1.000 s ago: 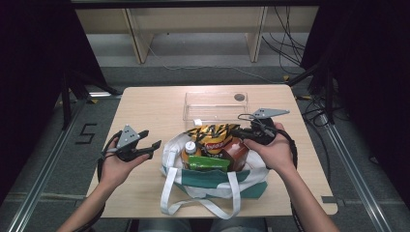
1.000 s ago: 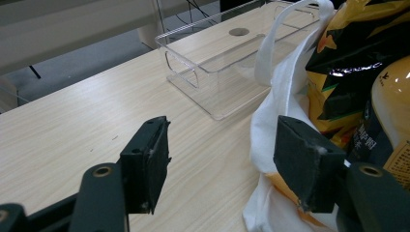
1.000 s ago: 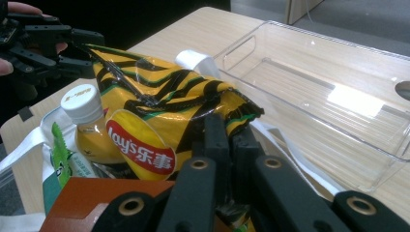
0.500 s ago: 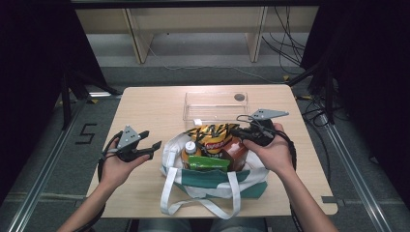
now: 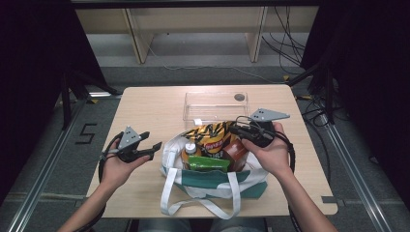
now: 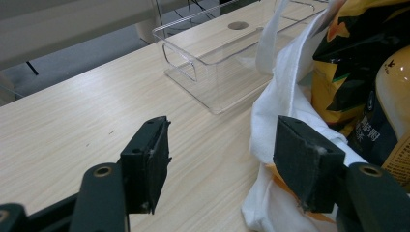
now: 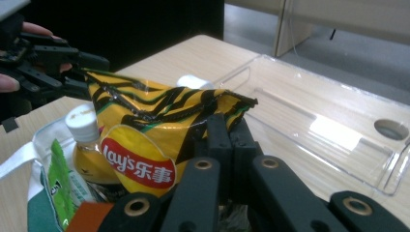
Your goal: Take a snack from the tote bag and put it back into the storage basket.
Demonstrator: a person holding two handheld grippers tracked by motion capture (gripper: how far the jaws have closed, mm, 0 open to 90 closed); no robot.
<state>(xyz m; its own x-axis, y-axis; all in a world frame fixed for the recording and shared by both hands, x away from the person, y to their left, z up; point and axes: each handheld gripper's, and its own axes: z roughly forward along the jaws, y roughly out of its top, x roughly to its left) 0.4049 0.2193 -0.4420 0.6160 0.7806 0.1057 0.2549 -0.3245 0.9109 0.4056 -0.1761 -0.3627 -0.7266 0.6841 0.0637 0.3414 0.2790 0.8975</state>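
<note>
We found the wooden table (image 5: 159, 104) carrying a clear plastic bin (image 5: 215, 104) at the far side and, just in front of it, a white-and-green tote bag (image 5: 212, 181) packed with snacks. The right gripper (image 7: 227, 133) had its jaws clamped on the top edge of the yellow Lay's chip bag (image 7: 145, 125), which stood upright in the tote beside a white-capped bottle (image 7: 84, 128) and a green packet (image 5: 209, 163). The left gripper (image 6: 222, 162) hovered at the tote's left rim, jaws apart, holding nothing. We judged a straight upward pull best, with the left gripper steadying the fabric. The chip bag looked puffed, crinkly and light.
</note>
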